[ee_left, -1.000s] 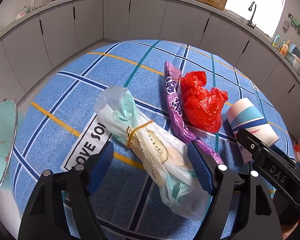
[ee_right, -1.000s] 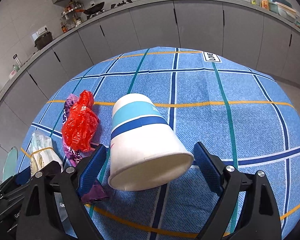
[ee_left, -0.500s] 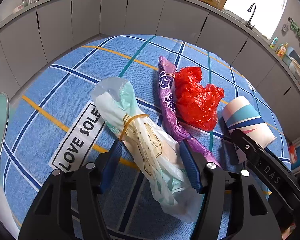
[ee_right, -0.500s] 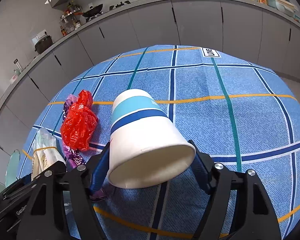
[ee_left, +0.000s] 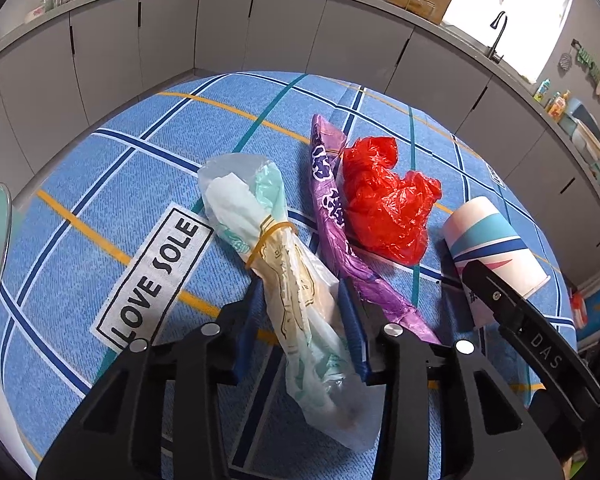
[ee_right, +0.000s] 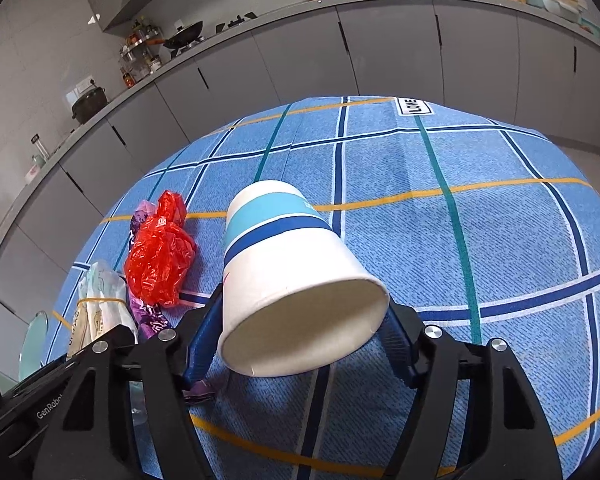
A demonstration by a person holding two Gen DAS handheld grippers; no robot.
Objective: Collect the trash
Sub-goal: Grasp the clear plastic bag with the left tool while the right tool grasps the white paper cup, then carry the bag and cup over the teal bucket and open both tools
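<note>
On a bench (ee_right: 520, 240) draped in blue checked cloth, both grippers have just been closing on litter. The left gripper (ee_left: 304, 324) pinches the rubber-banded plastic bag bundle (ee_left: 292, 288) at its middle; its slack tail trails below the pads and could slide free or snag on a lift. Just beside it lie a purple wrapper (ee_left: 332, 216) and a crumpled red plastic bag (ee_left: 388, 200), close enough to be dragged along. The right gripper (ee_right: 300, 336) clamps the paper cup (ee_right: 288, 280), which lies on its side, near its open rim. The thin wall there could buckle under more squeeze, or the tapered cup could slip from the pads. The two grippers work close together and risk knocking.
</note>
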